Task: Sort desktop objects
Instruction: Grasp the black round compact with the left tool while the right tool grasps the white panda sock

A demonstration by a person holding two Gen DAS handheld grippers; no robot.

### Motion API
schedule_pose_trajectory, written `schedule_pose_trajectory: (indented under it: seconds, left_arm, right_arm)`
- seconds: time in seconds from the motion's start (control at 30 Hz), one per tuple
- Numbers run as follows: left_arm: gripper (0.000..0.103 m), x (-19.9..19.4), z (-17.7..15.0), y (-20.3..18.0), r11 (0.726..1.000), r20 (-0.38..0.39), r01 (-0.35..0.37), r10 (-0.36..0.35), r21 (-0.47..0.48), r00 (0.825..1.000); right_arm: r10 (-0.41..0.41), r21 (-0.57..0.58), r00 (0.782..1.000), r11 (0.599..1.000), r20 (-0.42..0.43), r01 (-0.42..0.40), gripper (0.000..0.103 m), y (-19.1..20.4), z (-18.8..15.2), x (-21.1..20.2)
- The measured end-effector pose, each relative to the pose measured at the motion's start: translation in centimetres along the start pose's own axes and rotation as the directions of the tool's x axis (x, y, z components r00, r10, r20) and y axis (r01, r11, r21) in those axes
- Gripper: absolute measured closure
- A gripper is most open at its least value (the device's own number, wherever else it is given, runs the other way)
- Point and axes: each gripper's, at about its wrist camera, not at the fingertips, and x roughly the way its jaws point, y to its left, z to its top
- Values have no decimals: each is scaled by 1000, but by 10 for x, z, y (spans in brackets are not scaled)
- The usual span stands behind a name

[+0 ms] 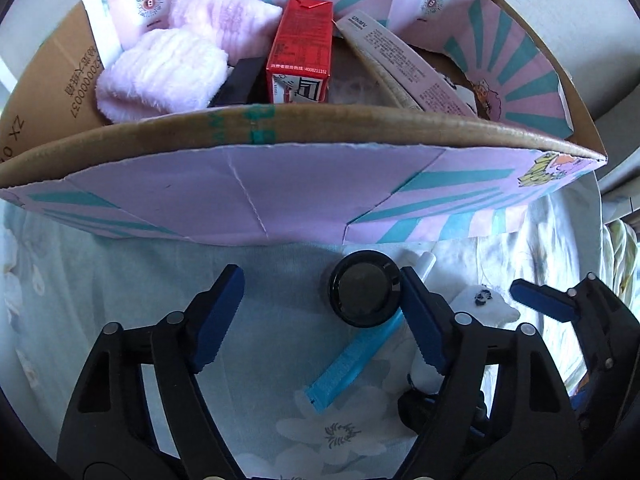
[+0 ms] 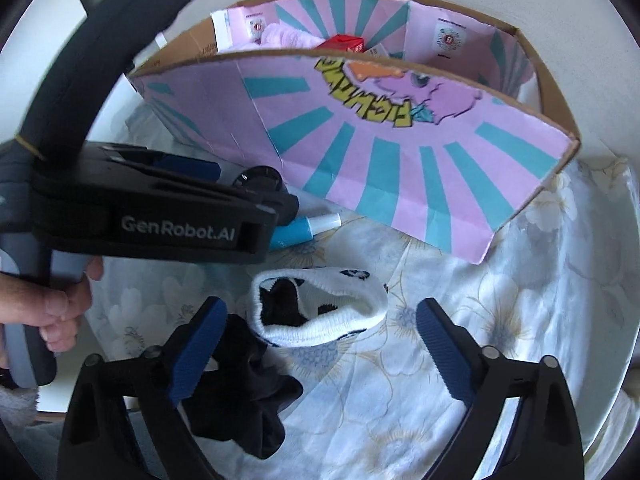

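the left gripper (image 1: 320,316) hangs with jaws apart around a black round-capped jar (image 1: 365,289) just before the pink-and-teal cardboard box (image 1: 248,204); pads not pressing. the right gripper (image 2: 322,346), released, straddles a white sock (image 2: 320,308) on the floral cloth (image 2: 500,320).

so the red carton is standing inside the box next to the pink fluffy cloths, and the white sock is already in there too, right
Not quite. The red carton does stand inside the box beside the pink fluffy cloths, but the white sock still lies outside it on the floral cloth, as the right wrist view shows.
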Motion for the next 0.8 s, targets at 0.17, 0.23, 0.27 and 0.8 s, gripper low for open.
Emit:
schedule_pose_trajectory:
  seconds: [0.17, 0.23, 0.27, 0.8]
  left_arm:
    - [34, 0, -1, -3, 1000, 7, -6, 6, -2, 1000]
    - [39, 0, -2, -4, 1000, 10, -4, 4, -8, 1000]
    - [45, 0, -2, -5, 1000, 7, 2, -2, -9, 1000]
    - [70, -17, -7, 0, 999, 11, 31, -30, -33, 999]
  right_arm:
    - [-7, -28, 1000, 1000, -13, 7, 19, 4, 0, 7]
    - [0, -29, 1000, 1000, -15, 0, 25, 4, 0, 7]
    - [2, -31, 1000, 1000, -15, -2, 28, 5, 0, 7]
    - [14, -25, 1000, 1000, -1, -14, 37, 8, -10, -5]
